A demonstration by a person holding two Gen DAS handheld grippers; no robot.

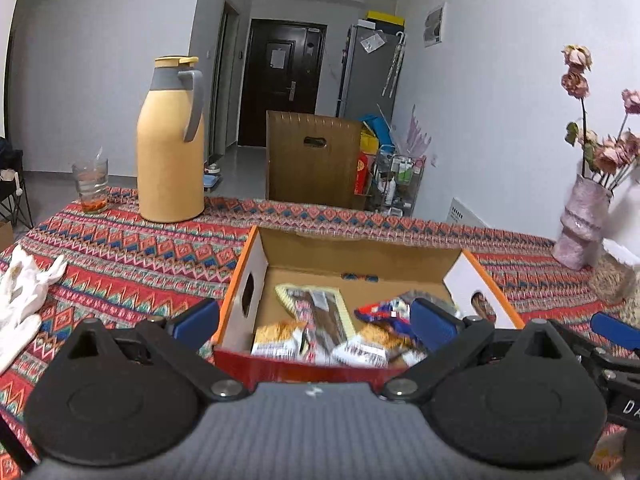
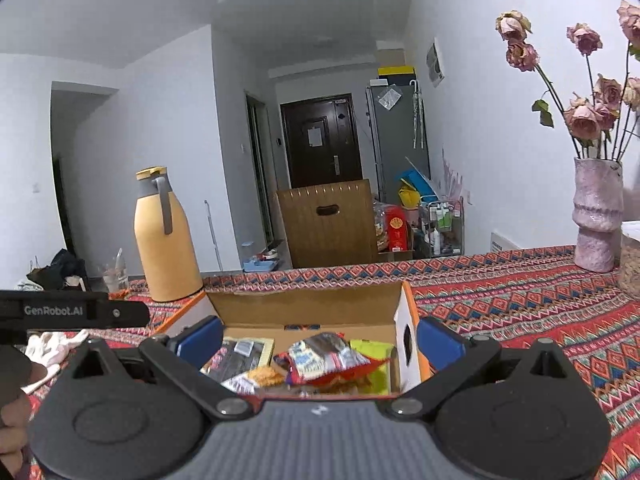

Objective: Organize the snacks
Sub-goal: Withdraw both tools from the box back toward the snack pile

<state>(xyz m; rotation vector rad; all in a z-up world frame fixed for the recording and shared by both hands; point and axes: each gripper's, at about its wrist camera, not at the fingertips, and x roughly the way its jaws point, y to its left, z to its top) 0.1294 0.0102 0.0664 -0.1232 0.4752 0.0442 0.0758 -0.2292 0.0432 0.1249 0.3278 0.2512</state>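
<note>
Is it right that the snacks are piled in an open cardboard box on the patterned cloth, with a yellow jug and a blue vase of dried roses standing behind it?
Nearly. The vase is pink, not blue; the right wrist view shows it clearly. The rest holds: the snacks lie in the open cardboard box on the patterned cloth, and the yellow jug stands behind it.

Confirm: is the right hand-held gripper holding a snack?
No. The right hand-held gripper is open and empty, with the snack packets lying in the box.
</note>
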